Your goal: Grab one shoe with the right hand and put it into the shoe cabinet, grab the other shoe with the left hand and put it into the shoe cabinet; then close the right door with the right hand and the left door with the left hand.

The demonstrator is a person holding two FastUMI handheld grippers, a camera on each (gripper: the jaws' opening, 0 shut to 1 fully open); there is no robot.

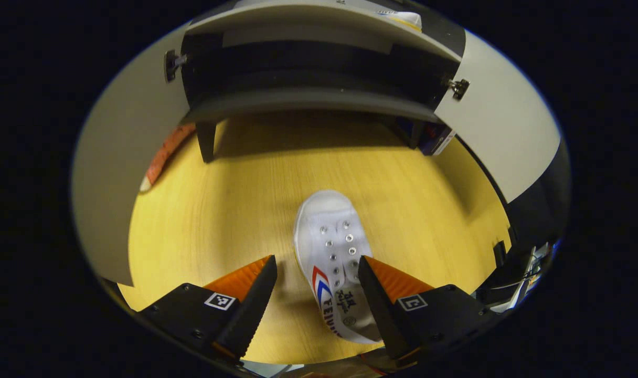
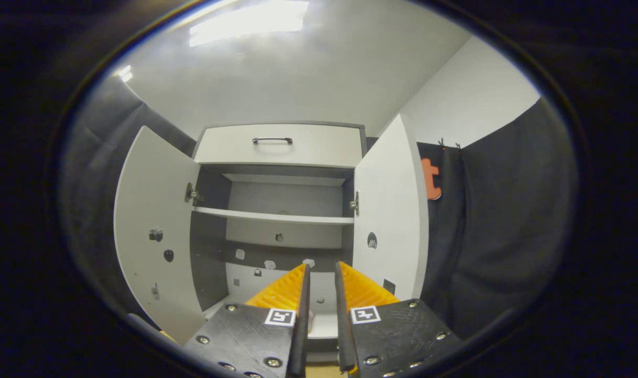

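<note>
Both grippers in the air, pointing forward.
Left gripper [image 1: 317, 273] spread wide, angled downward; right gripper [image 2: 321, 278] nearly closed, level, gripping nothing.

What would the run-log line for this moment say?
left tongs: open above white shoe on floor | right tongs: nearly closed, facing cabinet | both doors open | stage: left-hand grab pending

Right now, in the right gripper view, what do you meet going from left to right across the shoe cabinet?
Open left door → middle shelf → open right door → black cloth wall.
</note>
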